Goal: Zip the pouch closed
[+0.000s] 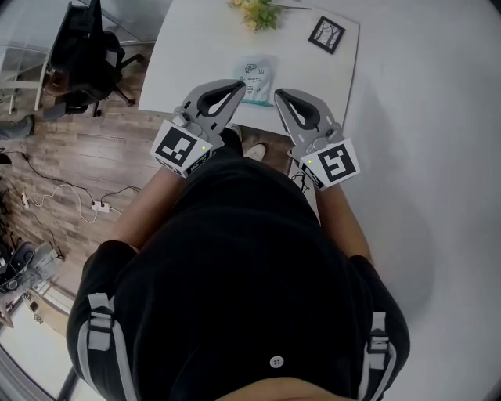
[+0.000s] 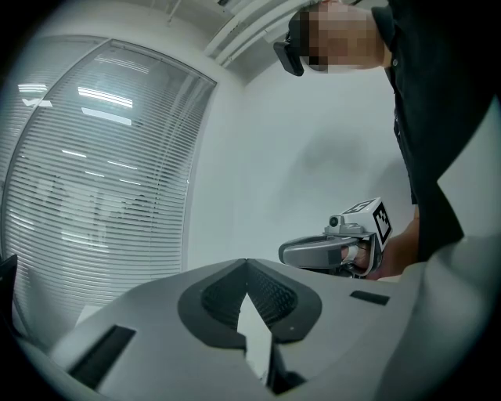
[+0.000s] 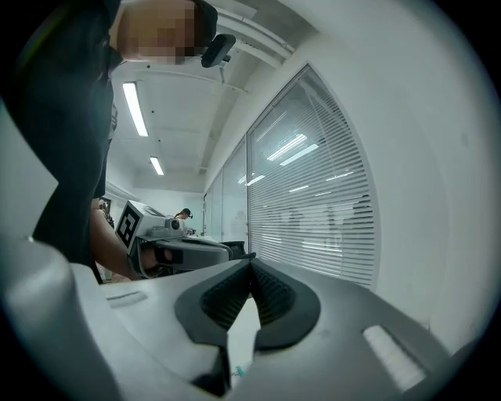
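Left gripper (image 1: 237, 88) and right gripper (image 1: 279, 95), jaws clenched empty, hover near the limp, light-looking pouch (image 1: 256, 78) at the tabletop's (image 1: 196, 47) near edge; pinch beside its zip

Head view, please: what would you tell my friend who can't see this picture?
Seen from above, a person in a black top holds the left gripper and the right gripper, both shut and empty, near a pale pouch lying on a white table. Yellow flowers and a small framed picture sit at the table's far edge.
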Demonstrator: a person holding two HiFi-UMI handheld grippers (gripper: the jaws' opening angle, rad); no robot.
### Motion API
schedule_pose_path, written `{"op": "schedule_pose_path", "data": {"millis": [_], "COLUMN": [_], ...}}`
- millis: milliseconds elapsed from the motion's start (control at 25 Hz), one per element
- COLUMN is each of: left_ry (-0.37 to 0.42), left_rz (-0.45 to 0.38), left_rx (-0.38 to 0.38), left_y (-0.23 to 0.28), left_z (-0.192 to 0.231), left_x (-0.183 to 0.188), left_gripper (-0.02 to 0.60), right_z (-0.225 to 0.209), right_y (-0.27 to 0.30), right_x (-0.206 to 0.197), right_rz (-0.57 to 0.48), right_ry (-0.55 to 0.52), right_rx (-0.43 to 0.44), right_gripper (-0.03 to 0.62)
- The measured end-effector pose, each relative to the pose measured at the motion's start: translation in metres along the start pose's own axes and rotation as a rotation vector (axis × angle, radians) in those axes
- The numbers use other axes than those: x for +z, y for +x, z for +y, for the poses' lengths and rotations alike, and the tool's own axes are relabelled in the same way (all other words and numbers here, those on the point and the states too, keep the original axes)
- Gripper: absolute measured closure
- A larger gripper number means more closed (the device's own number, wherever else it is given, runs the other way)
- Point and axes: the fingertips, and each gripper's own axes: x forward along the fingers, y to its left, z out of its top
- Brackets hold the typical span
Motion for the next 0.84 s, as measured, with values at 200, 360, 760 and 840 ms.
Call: {"op": "schedule_pose_path", "data": {"millis": [200, 360, 760, 840], "left_ry": [-0.004, 0.002, 0.004, 0.003], "left_rz": [0.025, 0.025, 0.040, 0.048], "left_rx": [0.000, 0.006, -0.002, -0.001], "left_y": [-0.001, -0.001, -0.002, -0.003], "left_z": [0.000, 0.001, 0.000, 0.001], "left_x": [-0.002, -0.005, -0.009, -0.011], "left_gripper": [0.573, 0.574, 0.572, 0.574], "right_z": [0.003, 0.004, 0.004, 0.005], "right_y": [0.002, 0.003, 0.005, 0.006], "right_x": [-0.002, -0.004, -0.006, -0.006], "right_rz": [0.005, 0.011, 0.019, 0.024], "right_ry": [0.006, 0.007, 0.010, 0.006], "right_rx": [0.009, 0.014, 0.022, 0.025], "right_gripper": [0.583, 0.583, 0.583, 0.583]}}
